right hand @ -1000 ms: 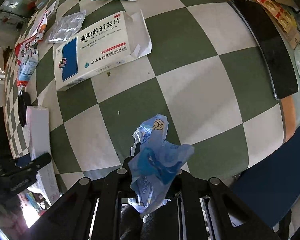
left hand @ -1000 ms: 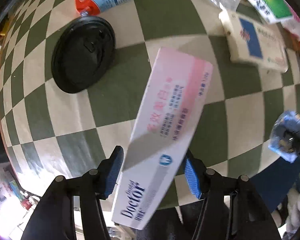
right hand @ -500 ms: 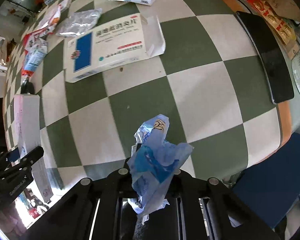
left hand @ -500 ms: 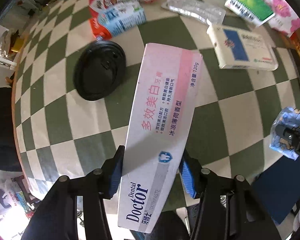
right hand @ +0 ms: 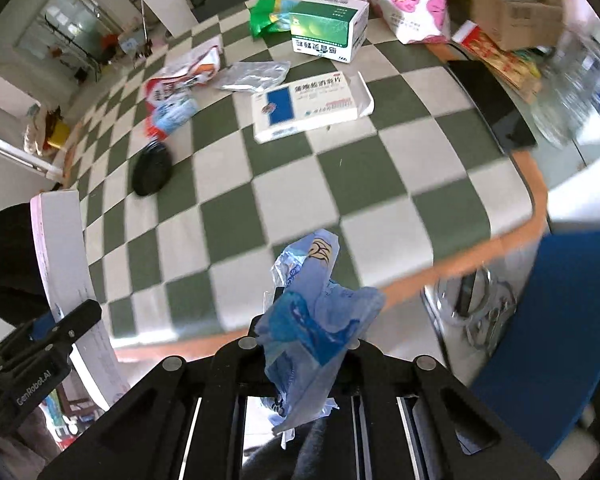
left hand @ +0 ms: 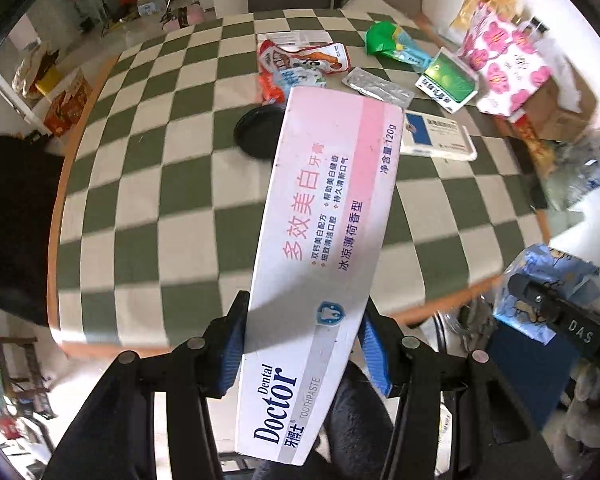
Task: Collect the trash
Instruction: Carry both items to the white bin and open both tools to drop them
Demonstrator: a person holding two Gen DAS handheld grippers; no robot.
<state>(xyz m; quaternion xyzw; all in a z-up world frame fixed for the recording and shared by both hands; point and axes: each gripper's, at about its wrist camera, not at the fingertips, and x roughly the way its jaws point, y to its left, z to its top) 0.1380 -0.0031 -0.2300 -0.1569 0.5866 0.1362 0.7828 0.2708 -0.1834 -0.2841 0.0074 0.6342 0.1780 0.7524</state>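
Table edge [left hand: 452, 298]: under both grippers; bare checks beyond.
Box [left hand: 324, 240]: long axis pointing away, over table.
Left gripper [left hand: 302, 354]: clamped on box.
Right gripper [right hand: 304, 344]: clamped on wrapper [right hand: 316, 320].

R gripper [right hand: 304, 344] is shut tight on a crumpled blue wrapper [right hand: 320, 320], above the near edge of the checkered table [right hand: 260, 184]. Far left of the wrapper, L gripper [right hand: 56, 340] holds a long white box [right hand: 66, 264]. Beyond the wrapper lie a black lid [right hand: 153, 169] & a blue-white med box [right hand: 306, 105].
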